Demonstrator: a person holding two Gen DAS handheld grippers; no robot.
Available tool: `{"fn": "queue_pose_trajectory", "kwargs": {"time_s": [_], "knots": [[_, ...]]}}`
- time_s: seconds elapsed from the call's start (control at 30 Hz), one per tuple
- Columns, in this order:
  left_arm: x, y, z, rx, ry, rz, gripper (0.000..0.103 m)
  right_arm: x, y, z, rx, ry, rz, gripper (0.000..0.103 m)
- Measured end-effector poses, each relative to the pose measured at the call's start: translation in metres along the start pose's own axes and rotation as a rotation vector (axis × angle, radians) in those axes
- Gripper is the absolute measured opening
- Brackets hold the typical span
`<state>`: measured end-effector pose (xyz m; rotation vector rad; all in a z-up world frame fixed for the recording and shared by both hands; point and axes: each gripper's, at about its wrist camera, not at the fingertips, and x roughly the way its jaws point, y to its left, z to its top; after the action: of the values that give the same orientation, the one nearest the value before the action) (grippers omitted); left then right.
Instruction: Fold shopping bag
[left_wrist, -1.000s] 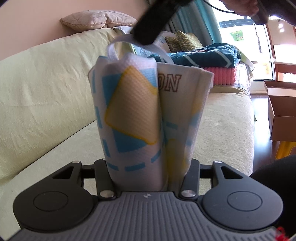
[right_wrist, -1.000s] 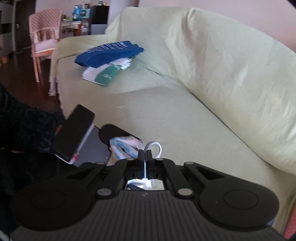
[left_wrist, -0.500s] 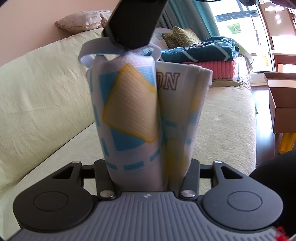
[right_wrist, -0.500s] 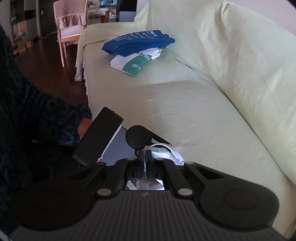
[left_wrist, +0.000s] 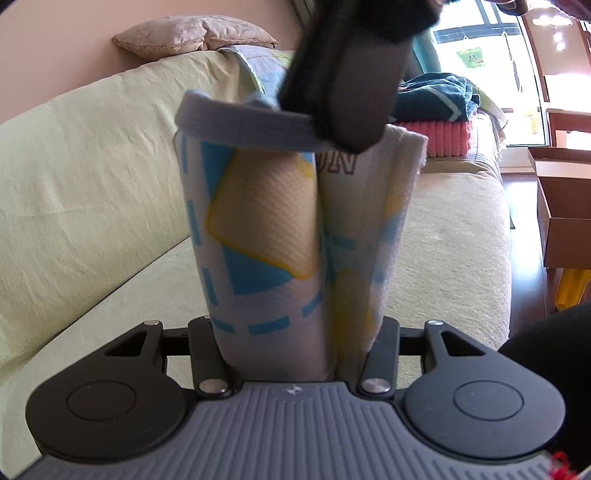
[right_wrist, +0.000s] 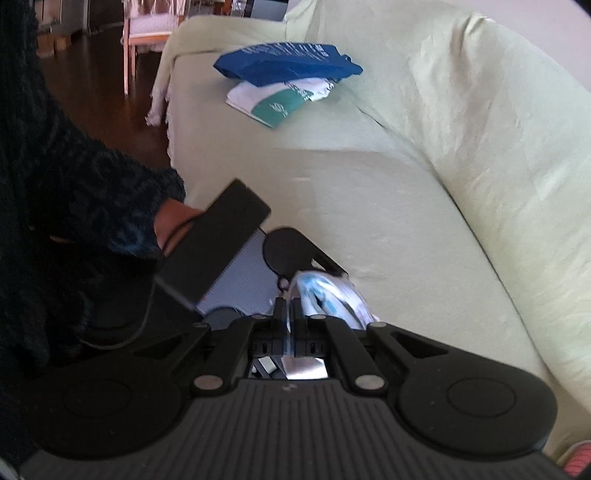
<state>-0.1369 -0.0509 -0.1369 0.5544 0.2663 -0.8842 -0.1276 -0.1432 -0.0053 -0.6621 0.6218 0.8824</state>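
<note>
The shopping bag, white with blue and yellow shapes, is folded into an upright bundle. My left gripper is shut on its lower end, one finger on each side. The bag's white handle strap is stretched as a band round the top of the bundle. My right gripper comes down from above and is shut on that strap at the bundle's top right. In the right wrist view the right gripper pinches the thin strap, with the bundle just beyond and the left gripper's body in a person's hand.
Everything happens over a sofa with a pale green cover. A pillow lies on its back, and folded teal and pink blankets at its far end. A cardboard box stands on the floor. Two folded bags, blue and white-green, lie on the seat.
My right gripper has come down and closer with the strap, drawing the loose handle loop into a band across the bundle's top. The left gripper has kept still.
</note>
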Motion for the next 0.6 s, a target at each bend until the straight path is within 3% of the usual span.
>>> {"fn": "queue_pose_trajectory", "kwargs": {"time_s": [0.07, 0.17, 0.43, 0.6], "knots": [[-0.002, 0.004, -0.002, -0.011, -0.001, -0.001, 0.053, 0.000, 0.001, -0.002, -0.010, 0.021, -0.011, 0.016], [-0.004, 0.008, -0.005, -0.028, -0.003, -0.005, 0.053, -0.006, 0.003, -0.004, -0.012, 0.010, -0.029, 0.023], [-0.002, 0.007, -0.003, -0.024, -0.004, -0.005, 0.053, -0.027, -0.026, -0.011, 0.115, -0.059, -0.115, 0.025], [-0.001, 0.006, -0.003, -0.019, -0.003, -0.007, 0.053, -0.013, -0.041, -0.010, 0.139, -0.061, -0.099, 0.024]]}}
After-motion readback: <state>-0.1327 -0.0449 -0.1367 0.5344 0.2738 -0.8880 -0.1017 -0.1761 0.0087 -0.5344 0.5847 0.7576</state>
